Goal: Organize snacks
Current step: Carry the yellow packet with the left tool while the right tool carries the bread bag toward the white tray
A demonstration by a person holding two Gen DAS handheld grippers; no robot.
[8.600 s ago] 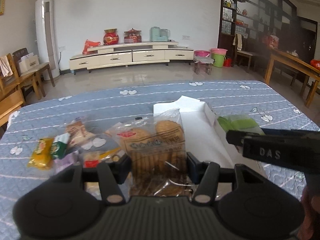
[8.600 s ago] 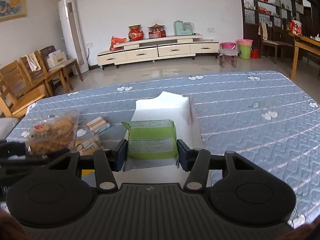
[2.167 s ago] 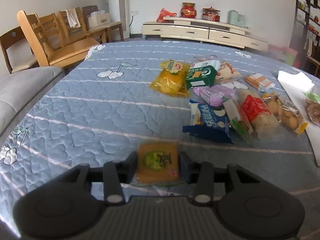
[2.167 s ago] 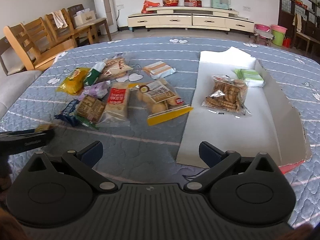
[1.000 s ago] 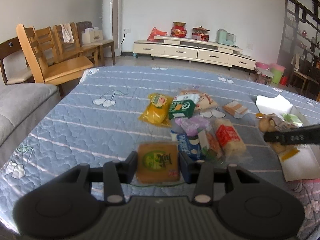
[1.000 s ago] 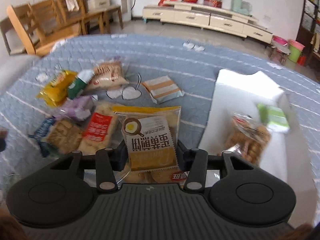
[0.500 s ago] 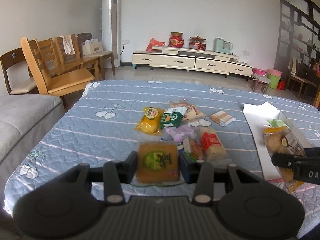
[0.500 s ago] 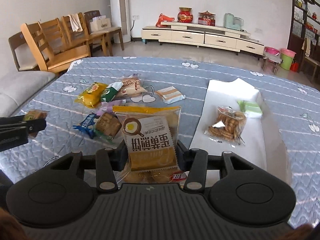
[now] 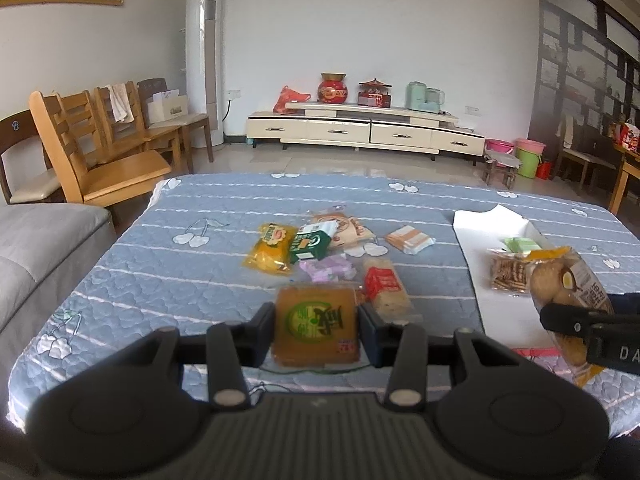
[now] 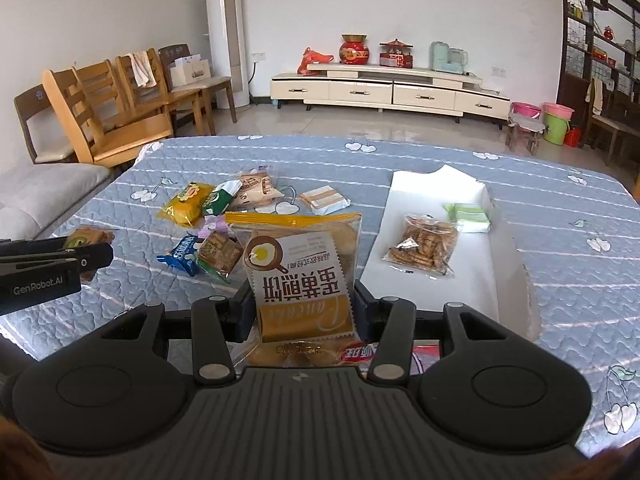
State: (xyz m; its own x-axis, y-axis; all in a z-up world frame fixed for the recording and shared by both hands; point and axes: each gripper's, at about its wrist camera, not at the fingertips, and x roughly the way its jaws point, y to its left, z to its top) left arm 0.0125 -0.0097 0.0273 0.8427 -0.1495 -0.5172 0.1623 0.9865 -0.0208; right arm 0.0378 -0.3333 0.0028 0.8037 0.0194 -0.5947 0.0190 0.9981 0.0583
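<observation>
Orange snack: a small flat pack (image 9: 316,328) with a green round mark. It is up in the air over the near side of the desk, pinched in the left tongs (image 9: 317,330).
Left tongs: closed tight on both sides of the orange snack.
Egg cookie bag: a big clear bag (image 10: 302,280) with a yellow strip and a fried egg picture. It is lifted above the desk, close to the white tray.
Right tongs: closed on the egg cookie bag (image 10: 304,312), one finger on each side.
White tray: a flat white box (image 10: 436,288) on the right part of the desk. A brown cookie bag (image 10: 424,245) and a green pack (image 10: 469,212) already lie in it.
Snack pile: more packs wait on the desk, such as a yellow pack (image 10: 186,204), a red pack (image 9: 383,280) and a striped pack (image 10: 324,199).
Desk: covered with a blue quilt (image 9: 180,272) with cherry pictures.
What could go wrong: I think the egg cookie bag may slip, because it is big and shiny and only its lower part is pinched. It may also land on the brown cookie bag and crush it. The two tongs are near each other, so they could bump on the way to the tray.
</observation>
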